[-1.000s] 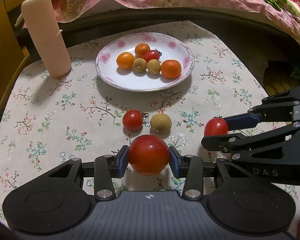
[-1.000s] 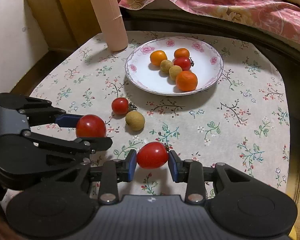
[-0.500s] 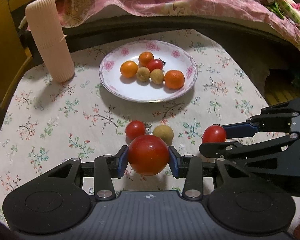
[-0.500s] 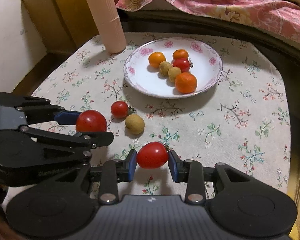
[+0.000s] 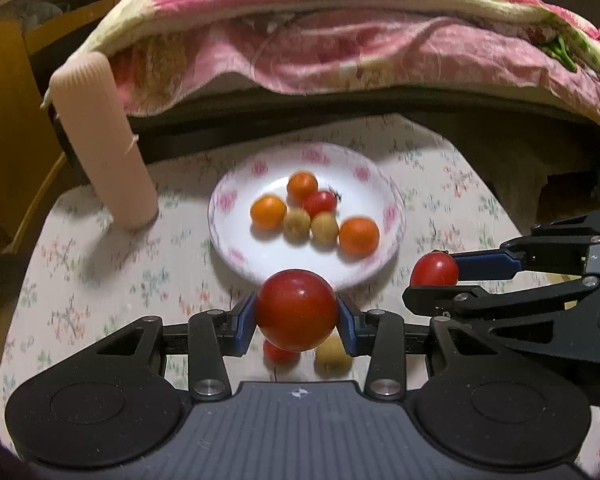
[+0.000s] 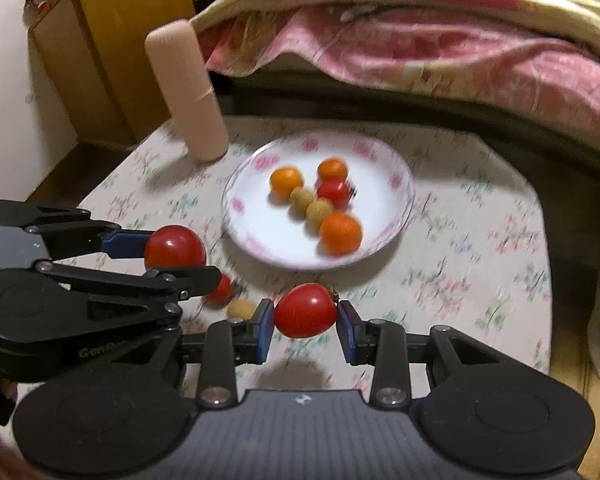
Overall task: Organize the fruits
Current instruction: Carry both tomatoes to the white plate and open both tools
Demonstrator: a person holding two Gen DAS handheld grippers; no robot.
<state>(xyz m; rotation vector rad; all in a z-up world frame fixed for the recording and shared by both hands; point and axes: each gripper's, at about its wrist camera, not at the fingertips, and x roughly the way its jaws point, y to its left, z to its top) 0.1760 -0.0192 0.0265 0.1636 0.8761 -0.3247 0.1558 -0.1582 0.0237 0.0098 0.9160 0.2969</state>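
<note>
Gripping a large round red tomato, the left hand-held gripper hangs above the floral worktop; the right hand-held gripper clamps a smaller red tomato beside the flower-rimmed white plate.

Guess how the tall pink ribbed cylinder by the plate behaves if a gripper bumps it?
The pink cylinder stands upright, tall against a narrow base, so a high knock would probably tip it. It looks round, so once down it may roll across the tablecloth towards the plate. Its ribbed wall might help grip; its weight cannot be told.
</note>
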